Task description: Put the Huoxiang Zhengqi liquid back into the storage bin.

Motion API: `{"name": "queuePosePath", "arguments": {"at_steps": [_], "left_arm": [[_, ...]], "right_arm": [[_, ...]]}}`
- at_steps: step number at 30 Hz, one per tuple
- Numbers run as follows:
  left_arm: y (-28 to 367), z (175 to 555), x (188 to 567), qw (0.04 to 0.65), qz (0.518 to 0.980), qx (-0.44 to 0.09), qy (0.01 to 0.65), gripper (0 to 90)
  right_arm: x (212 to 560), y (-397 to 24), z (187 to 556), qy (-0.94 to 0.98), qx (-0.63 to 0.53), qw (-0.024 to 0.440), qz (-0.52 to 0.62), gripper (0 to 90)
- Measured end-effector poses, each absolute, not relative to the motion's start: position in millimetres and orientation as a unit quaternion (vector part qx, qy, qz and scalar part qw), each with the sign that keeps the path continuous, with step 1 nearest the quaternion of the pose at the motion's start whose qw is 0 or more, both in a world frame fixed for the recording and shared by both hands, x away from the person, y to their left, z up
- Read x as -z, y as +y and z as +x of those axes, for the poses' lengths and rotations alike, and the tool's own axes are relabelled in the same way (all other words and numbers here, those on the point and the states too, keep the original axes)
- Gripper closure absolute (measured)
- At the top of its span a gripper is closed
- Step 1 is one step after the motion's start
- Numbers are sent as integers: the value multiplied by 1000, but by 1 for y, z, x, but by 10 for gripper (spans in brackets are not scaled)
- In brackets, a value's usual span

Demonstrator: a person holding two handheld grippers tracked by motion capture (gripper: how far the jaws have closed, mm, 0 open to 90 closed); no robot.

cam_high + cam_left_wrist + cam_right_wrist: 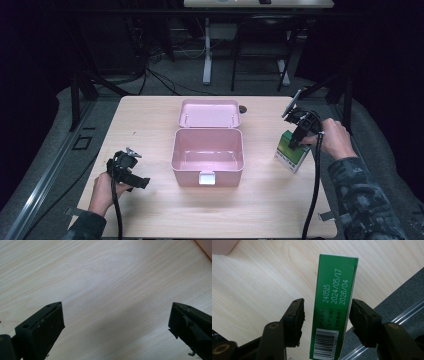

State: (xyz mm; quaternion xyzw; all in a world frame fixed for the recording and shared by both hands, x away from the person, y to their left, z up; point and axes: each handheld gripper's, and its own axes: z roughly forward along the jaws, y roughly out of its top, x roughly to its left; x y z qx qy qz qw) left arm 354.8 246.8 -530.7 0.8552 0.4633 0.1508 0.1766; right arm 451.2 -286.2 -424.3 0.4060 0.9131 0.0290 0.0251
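A green and white carton [291, 150] stands upright near the table's right edge. In the right gripper view its green side [334, 302] bears printed dates and a barcode. My right gripper [298, 137] straddles the carton [327, 317], open: the right jaw is at the carton's edge and a gap shows at the left jaw. My left gripper [136, 172] is held low over bare wood at the front left, its jaws wide apart [116, 322] with nothing between them. An open pink box [175, 150] sits mid-table, empty, its lid [209, 113] laid back.
A small dark object [243, 108] lies by the lid's far right corner. The table's right edge and grey floor [402, 297] are close behind the carton. A corner of the pink box [206, 247] shows in the left gripper view.
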Motion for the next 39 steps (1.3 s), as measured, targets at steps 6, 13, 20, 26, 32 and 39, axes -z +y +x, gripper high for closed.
{"name": "queuePosePath", "arguments": {"at_steps": [6,13,20,26,32,39], "left_arm": [[246,355,532,174,857,-150,462,3],[246,355,532,173,857,-150,462,4],[246,355,532,173,857,-149,461,4],[247,355,531,174,856,-153,462,4],[247,355,531,176,856,-154,462,3],[247,355,531,176,855,-155,463,3]], "right_arm": [[426,-281,455,916,-16,32,400,574],[426,-277,455,916,-7,41,399,592],[425,-278,454,916,-11,39,398,625],[423,-277,450,922,-11,44,384,634],[422,-279,449,921,-17,50,385,636],[412,-278,445,925,-10,55,375,636]]}}
